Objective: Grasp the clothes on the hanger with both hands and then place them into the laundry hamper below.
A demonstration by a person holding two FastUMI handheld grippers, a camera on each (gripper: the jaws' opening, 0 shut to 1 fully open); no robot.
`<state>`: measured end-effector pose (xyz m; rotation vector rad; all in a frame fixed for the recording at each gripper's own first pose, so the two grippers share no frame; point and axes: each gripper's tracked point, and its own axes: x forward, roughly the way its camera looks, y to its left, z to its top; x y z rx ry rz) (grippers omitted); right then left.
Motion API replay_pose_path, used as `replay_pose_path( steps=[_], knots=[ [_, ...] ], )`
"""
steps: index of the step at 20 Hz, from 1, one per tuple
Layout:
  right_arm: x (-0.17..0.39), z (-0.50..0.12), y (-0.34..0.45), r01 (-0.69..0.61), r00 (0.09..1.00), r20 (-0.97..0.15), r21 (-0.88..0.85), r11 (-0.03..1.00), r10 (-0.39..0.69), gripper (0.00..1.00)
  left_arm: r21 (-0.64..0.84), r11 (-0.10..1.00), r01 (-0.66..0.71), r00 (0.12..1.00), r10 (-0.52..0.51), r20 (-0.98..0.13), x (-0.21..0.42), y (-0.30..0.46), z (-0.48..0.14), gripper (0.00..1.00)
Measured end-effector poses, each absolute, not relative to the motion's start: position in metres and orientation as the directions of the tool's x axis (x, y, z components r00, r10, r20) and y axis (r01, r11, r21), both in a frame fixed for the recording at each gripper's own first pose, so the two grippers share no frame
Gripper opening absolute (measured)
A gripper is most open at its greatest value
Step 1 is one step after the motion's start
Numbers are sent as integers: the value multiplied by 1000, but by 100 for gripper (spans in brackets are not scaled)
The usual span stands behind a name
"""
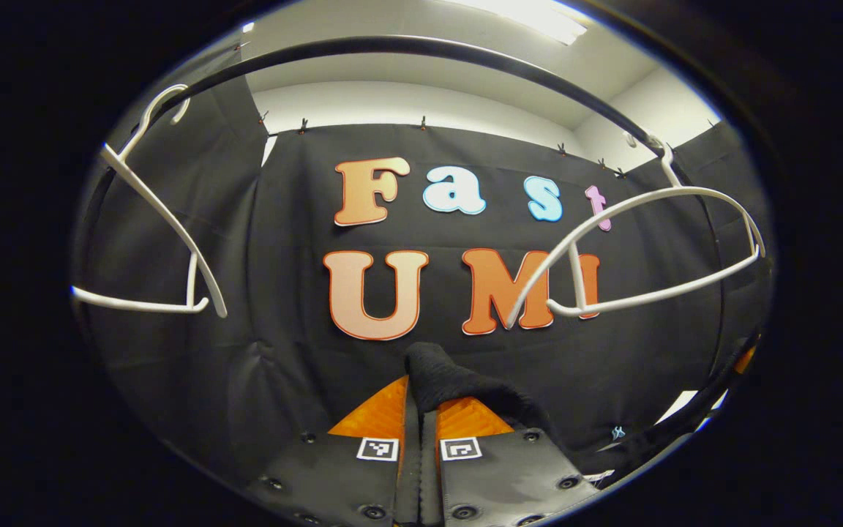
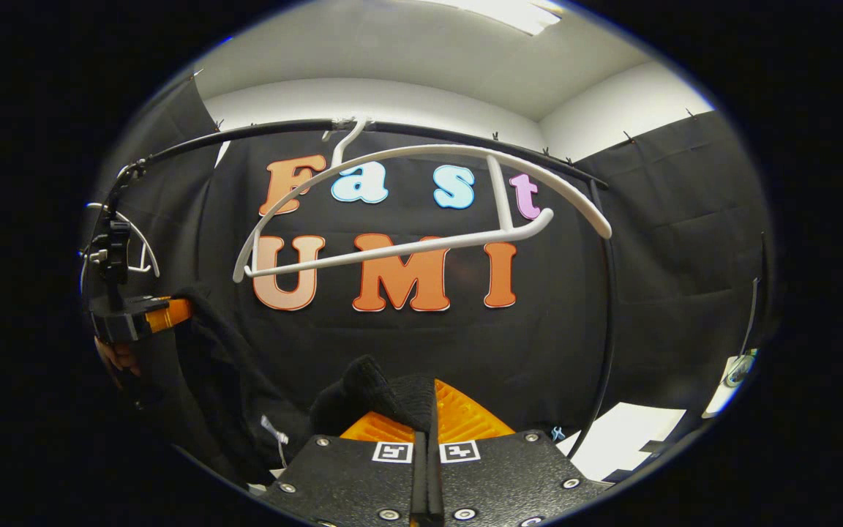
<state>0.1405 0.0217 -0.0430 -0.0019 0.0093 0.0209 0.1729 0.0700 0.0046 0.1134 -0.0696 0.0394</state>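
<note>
- Garment (image 1: 451, 380): dark knit cloth, pinched in the left gripper (image 1: 419, 421), whose fingers stand nearly together with a fold of it between them and bunched above the tips.
- Right gripper (image 2: 425, 417) likewise closed on the same dark cloth (image 2: 385, 391); a lump of it rises at the finger ends.
- Right gripper view: the cloth hangs in a sagging span from the right gripper across to the left gripper (image 2: 162, 313), seen far left with a bit of hand (image 2: 118, 357) below it.
- Hangers: a white hanger (image 2: 421, 205) hangs bare on the black rail (image 2: 260, 130); left gripper view shows another bare hanger at far left (image 1: 151, 234).
- Progress, as judged: grasp with both grippers done, garment off the hanger; lowering and release into the hamper remain.
- Hidden: laundry hamper lies below both views, so its place and the drop path cannot be judged.
- Most of the garment is cut off at the lower edges; its kind and full length are hard to tell against the black wall.
</note>
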Motion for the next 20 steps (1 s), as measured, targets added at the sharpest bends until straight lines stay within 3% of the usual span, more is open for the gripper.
replay_pose_path(
  steps=[12, 14, 20],
  knots=[
    [123, -118, 48, -93, 980, -176, 14, 996, 94, 3, 59, 977, 206, 973, -198, -115, 129, -23, -85, 7],
    [123, -132, 51, -101, 973, -207, 17, 995, 103, 0, 46, 970, 238, 962, -229, -149, 125, -37, -105, 7],
    [108, -205, 72, -156, 918, -363, 40, 987, 159, 0, 11, 954, 300, 910, -283, -303, 106, -62, -185, 7]
  ],
)
